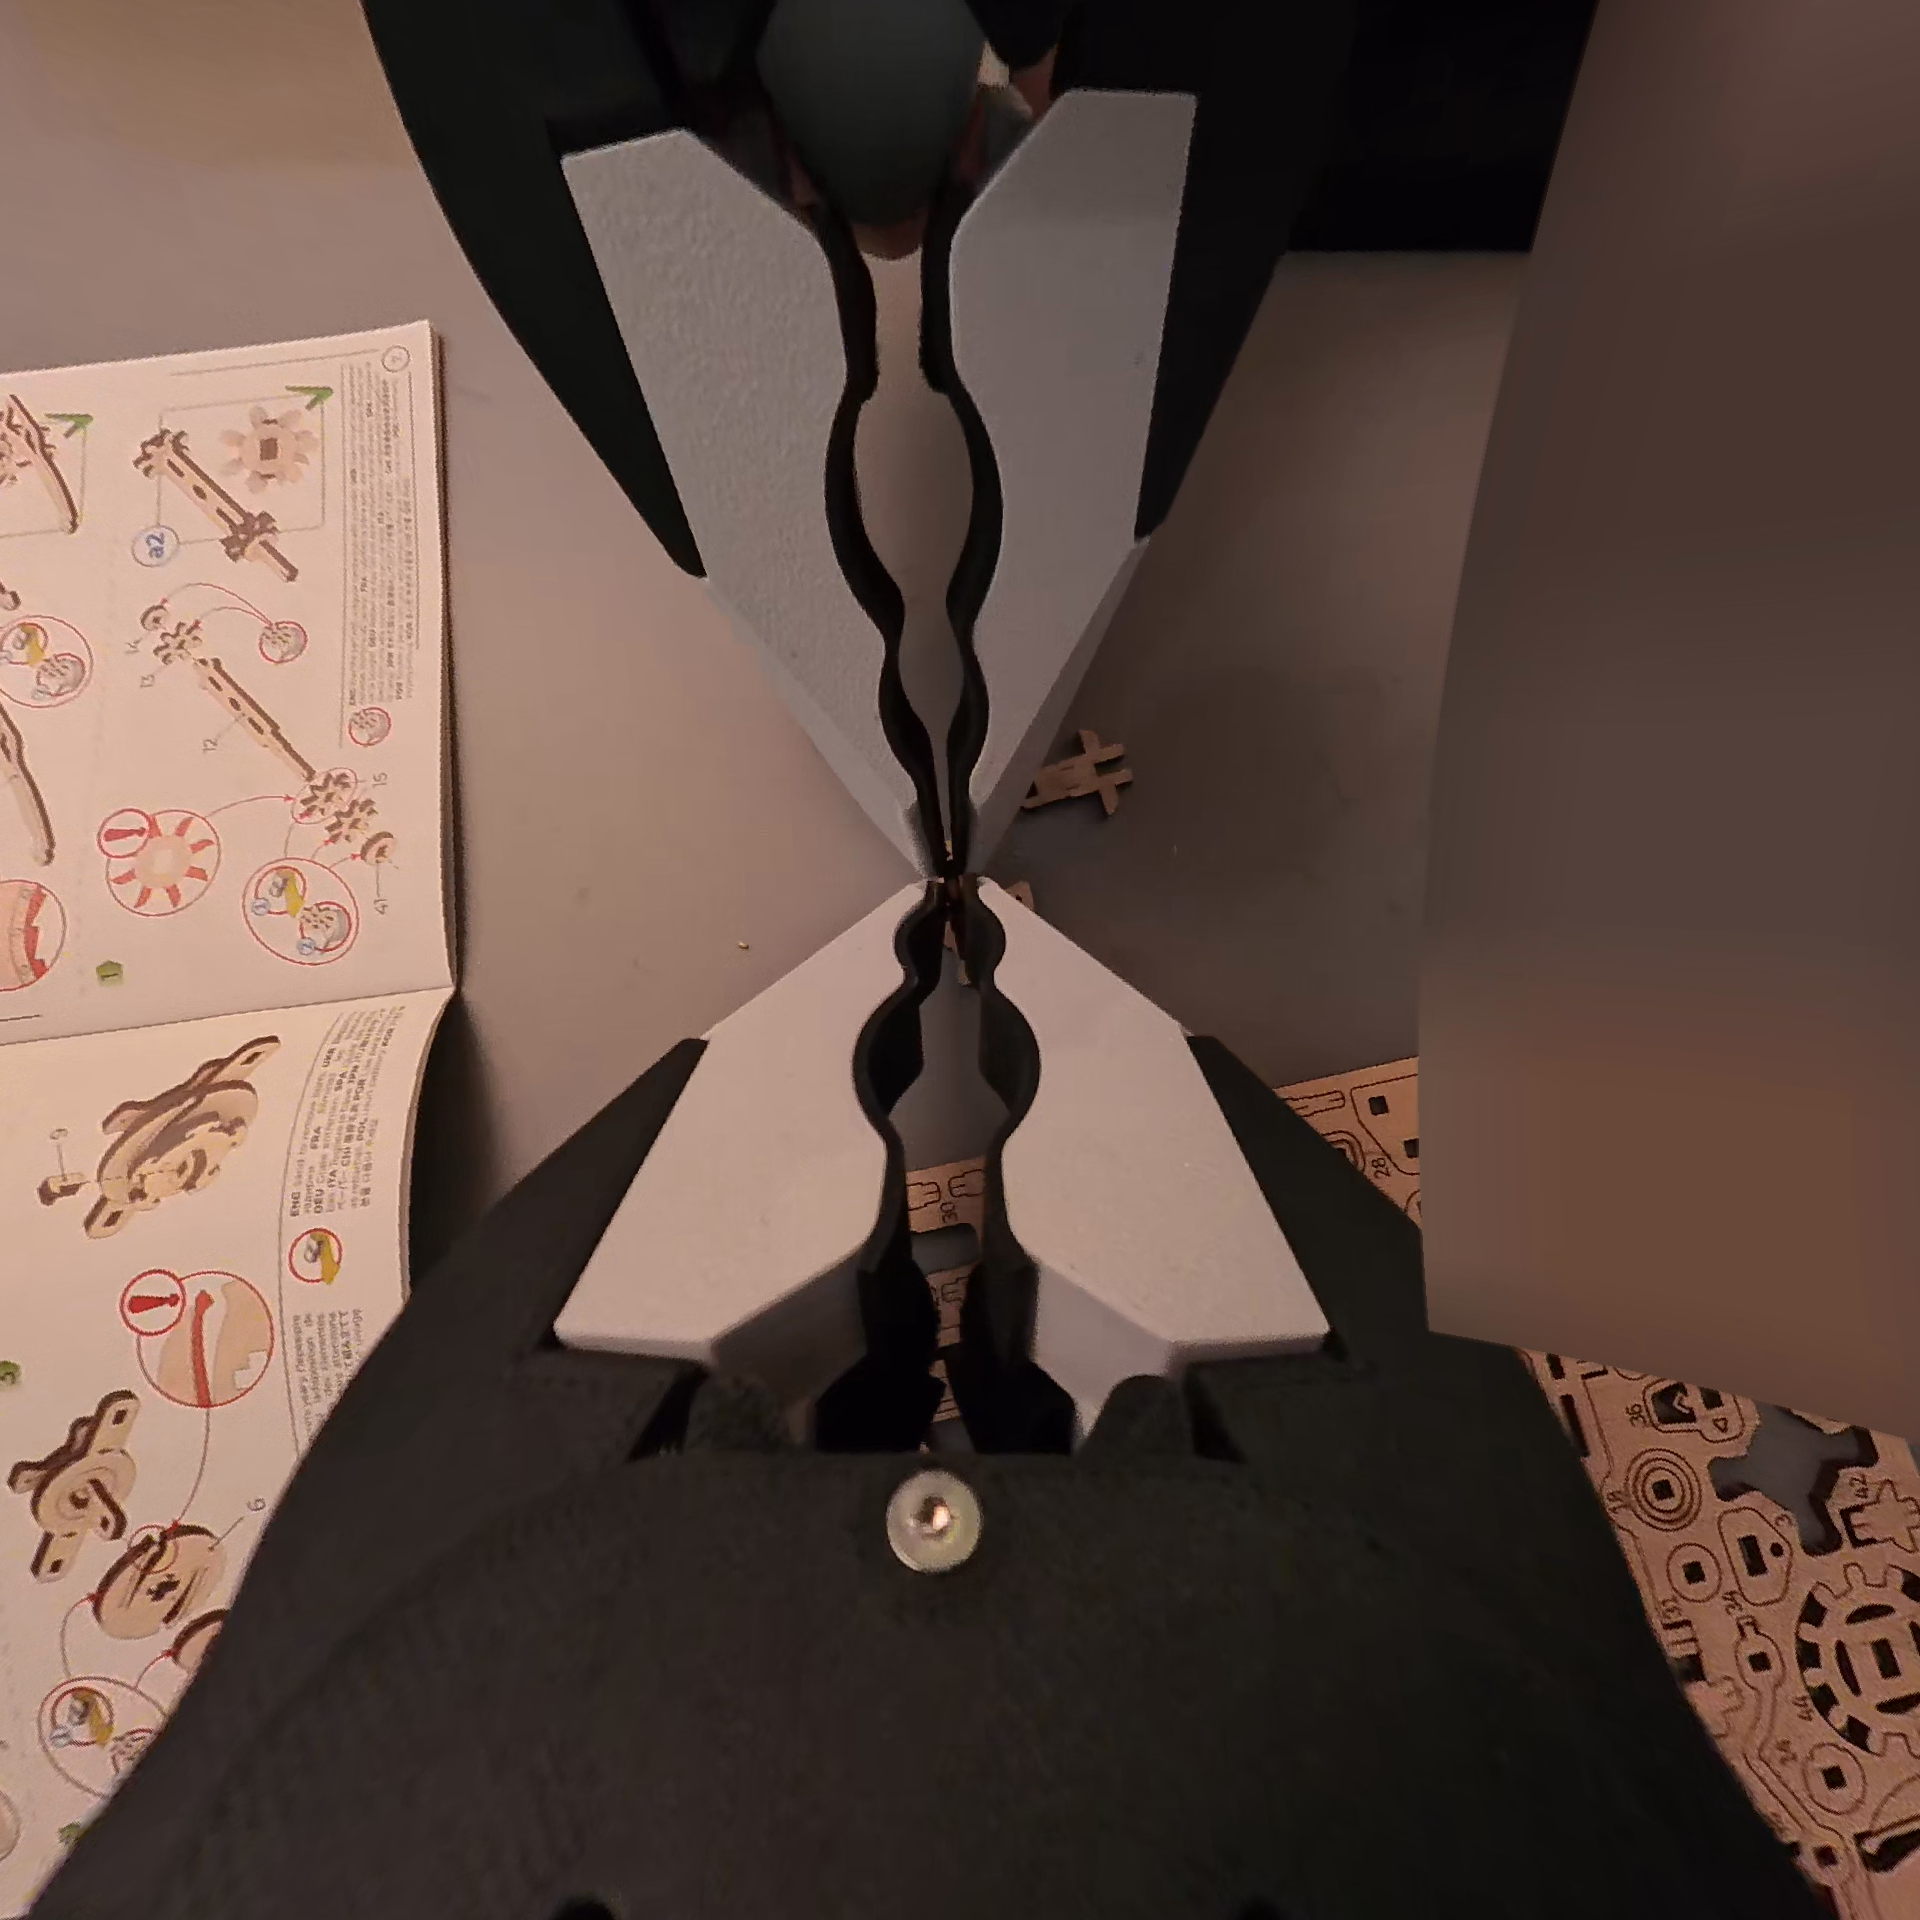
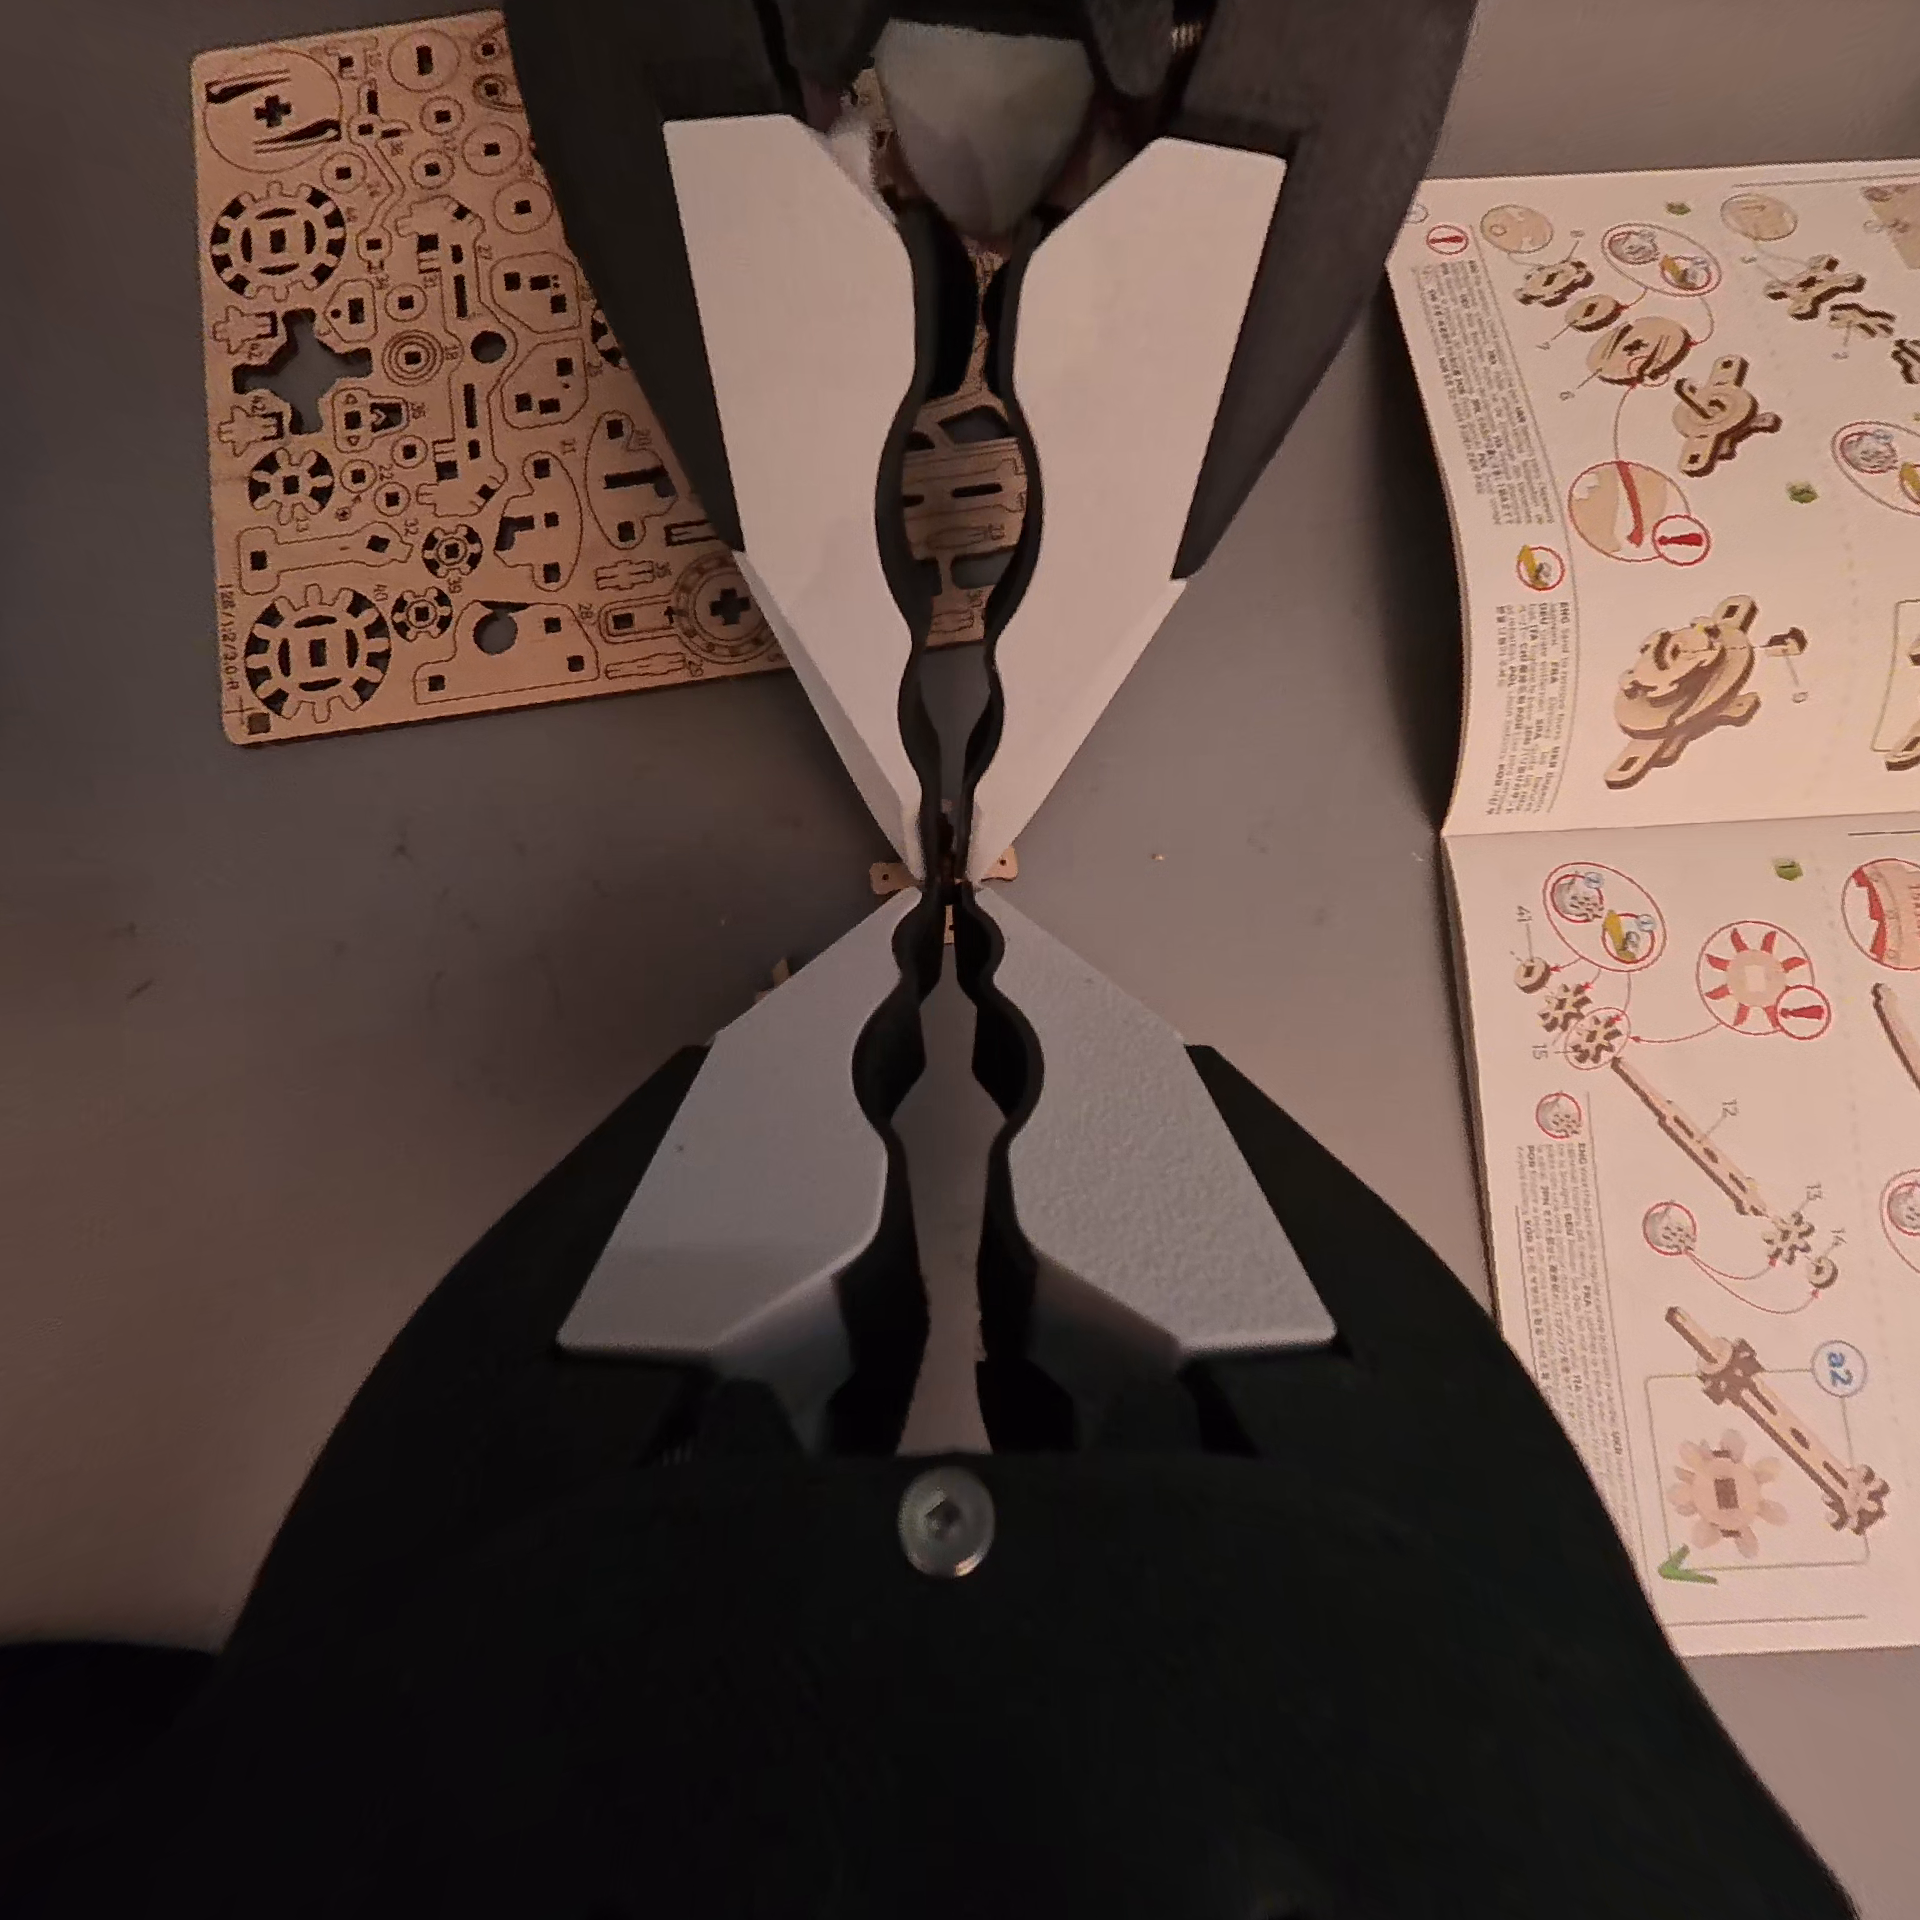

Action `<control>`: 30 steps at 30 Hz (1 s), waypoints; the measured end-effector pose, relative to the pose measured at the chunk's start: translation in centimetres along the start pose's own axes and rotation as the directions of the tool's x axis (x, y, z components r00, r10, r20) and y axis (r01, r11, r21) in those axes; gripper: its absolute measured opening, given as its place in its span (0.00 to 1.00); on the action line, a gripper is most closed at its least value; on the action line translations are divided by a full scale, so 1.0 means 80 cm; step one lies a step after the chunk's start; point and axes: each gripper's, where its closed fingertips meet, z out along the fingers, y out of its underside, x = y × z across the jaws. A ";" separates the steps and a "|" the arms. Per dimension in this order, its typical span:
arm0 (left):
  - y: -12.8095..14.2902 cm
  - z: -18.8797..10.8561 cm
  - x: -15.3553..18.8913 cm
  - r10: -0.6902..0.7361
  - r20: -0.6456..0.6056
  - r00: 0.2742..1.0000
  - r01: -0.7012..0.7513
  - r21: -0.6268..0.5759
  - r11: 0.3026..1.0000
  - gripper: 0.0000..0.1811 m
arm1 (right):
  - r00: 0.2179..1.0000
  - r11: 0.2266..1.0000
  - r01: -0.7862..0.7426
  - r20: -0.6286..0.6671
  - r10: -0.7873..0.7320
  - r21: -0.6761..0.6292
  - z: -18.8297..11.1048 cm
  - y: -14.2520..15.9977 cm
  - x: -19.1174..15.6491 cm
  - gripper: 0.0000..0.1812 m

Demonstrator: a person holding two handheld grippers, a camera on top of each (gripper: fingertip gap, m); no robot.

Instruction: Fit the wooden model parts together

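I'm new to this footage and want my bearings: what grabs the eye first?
Two grey-fingered grippers meet tip to tip mid-frame, the left gripper and the right gripper, both nearly closed on small wooden parts. On the grey table, a laser-cut wooden sheet lies upper left in the right wrist view, and an open instruction booklet on its right.
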 end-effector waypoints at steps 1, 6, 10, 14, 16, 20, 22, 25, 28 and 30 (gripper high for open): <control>0.000 0.000 0.000 -0.007 -0.003 1.000 0.007 -0.002 1.000 0.00 | 1.000 1.000 -0.003 0.003 0.003 0.002 0.000 0.000 0.000 0.00; 0.002 -0.002 0.000 -0.037 -0.042 0.998 0.038 0.003 0.999 0.01 | 1.000 1.000 -0.024 0.014 0.024 0.019 0.002 -0.003 0.000 0.01; 0.009 -0.002 0.000 -0.079 -0.059 0.995 0.078 -0.017 0.997 0.03 | 0.999 0.999 -0.032 0.014 0.032 0.015 0.002 -0.003 0.000 0.01; 0.007 0.000 0.001 -0.063 -0.053 0.997 0.062 -0.019 0.998 0.02 | 0.999 0.999 -0.032 0.009 0.032 0.011 0.002 -0.003 0.000 0.01; 0.005 0.000 0.002 -0.060 -0.054 0.997 0.060 -0.012 0.998 0.02 | 0.999 0.999 -0.036 0.009 0.036 0.011 0.002 -0.003 0.000 0.01; 0.005 0.001 0.000 -0.060 -0.044 0.997 0.059 -0.021 0.998 0.00 | 0.999 0.999 -0.039 0.009 0.039 0.013 0.002 -0.003 0.000 0.01; 0.005 0.001 0.000 -0.073 -0.049 0.996 0.071 -0.032 0.997 0.00 | 0.999 0.999 -0.036 0.008 0.036 0.015 0.002 -0.003 0.000 0.01; 0.005 0.001 0.000 -0.116 -0.073 0.991 0.112 -0.061 0.992 0.00 | 0.999 0.999 -0.039 0.010 0.039 0.014 0.002 -0.003 0.000 0.01; 0.006 0.001 0.000 -0.135 -0.084 0.987 0.126 -0.101 0.987 0.00 | 0.999 0.999 -0.038 0.009 0.038 0.013 0.002 -0.003 0.000 0.01; 0.006 0.001 0.000 -0.116 -0.075 0.990 0.106 -0.124 0.987 0.00 | 0.999 0.999 -0.044 0.012 0.043 0.014 0.002 -0.003 0.000 0.01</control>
